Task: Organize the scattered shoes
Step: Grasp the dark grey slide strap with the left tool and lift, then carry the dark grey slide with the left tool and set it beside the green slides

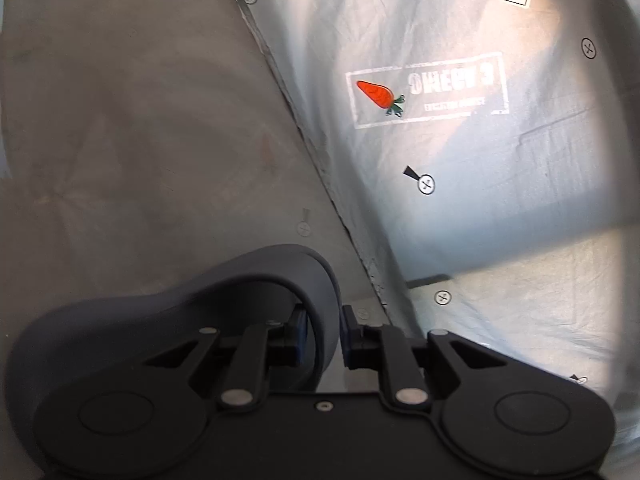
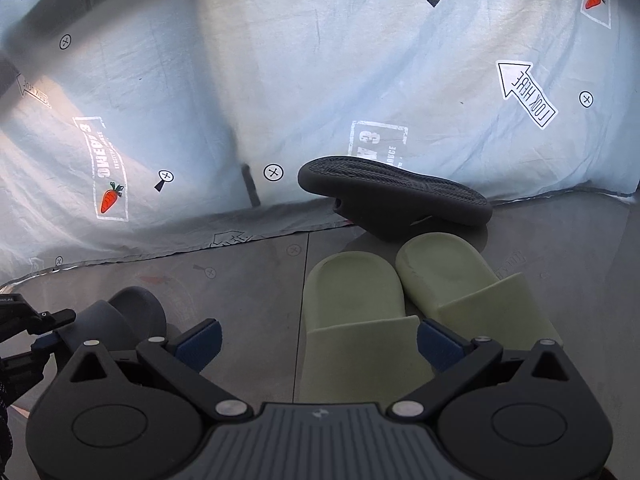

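A dark grey slide [image 1: 248, 280] lies on the grey floor right in front of my left gripper [image 1: 322, 334]. Its strap edge stands between the jaws, which are narrowly parted, with a thin gap at each pad. The right wrist view shows the same grey slide [image 2: 136, 308] at the lower left with the left gripper [image 2: 44, 328] beside it. My right gripper [image 2: 320, 344] hangs wide open above the strap of the left one of two pale green slides [image 2: 352, 304], which sit side by side with the other [image 2: 460, 280]. A black slide [image 2: 392, 196] lies sole up just behind them.
A wrinkled pale blue cloth [image 2: 280, 80] printed with carrots, arrows and cross marks covers the ground beyond the grey floor [image 2: 240, 280]. Its hem [image 1: 320, 168] runs diagonally past the grey slide. The black slide rests across that hem.
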Available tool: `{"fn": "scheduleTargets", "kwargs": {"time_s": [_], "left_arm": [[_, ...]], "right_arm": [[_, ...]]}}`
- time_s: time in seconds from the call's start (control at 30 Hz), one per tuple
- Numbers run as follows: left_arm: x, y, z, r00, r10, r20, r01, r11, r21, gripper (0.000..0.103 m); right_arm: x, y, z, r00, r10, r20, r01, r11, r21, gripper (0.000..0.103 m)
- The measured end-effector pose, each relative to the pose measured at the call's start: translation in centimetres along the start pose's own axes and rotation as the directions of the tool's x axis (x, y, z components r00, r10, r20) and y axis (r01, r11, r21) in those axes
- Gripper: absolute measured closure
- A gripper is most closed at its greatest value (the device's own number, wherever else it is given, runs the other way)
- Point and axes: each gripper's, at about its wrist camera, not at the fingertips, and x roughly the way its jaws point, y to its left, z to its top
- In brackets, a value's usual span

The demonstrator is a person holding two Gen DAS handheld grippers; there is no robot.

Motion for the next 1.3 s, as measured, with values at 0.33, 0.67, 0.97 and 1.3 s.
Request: {"fn": "scheduleTargets", "kwargs": {"time_s": [0.33, 0.67, 0.97, 1.3], "left_arm": [[-2.4, -6.8, -2.4, 0.975, -0.192, -0.112, 0.216, 0.940, 0.265, 0.046], [15.5, -18.5, -5.0, 0.897, -0.313, -0.311, 0.347, 0.936, 0.057, 0.045], [27.1, -21.7, -7.6, 0.897, -0.270, -0.350, 0.271, 0.961, -0.046, 0.045], [23.7, -24.0, -9.8, 0.901, -0.344, -0.264, 0.332, 0.939, -0.092, 0.079]], "right_arm": [[-3.3, -0.5, -0.6, 1.000, 0.000, 0.020, -0.001, 0.998, 0.057, 0.000], [-2.5, -4.6, 0.7, 0.996, -0.079, 0.043, 0.069, 0.979, 0.189, 0.000], [-0.9, -7.8, 0.8, 0.993, -0.114, 0.029, 0.104, 0.968, 0.230, 0.000], [0.0, -9.2, 0.5, 0.993, -0.114, 0.001, 0.110, 0.962, 0.250, 0.000]]}}
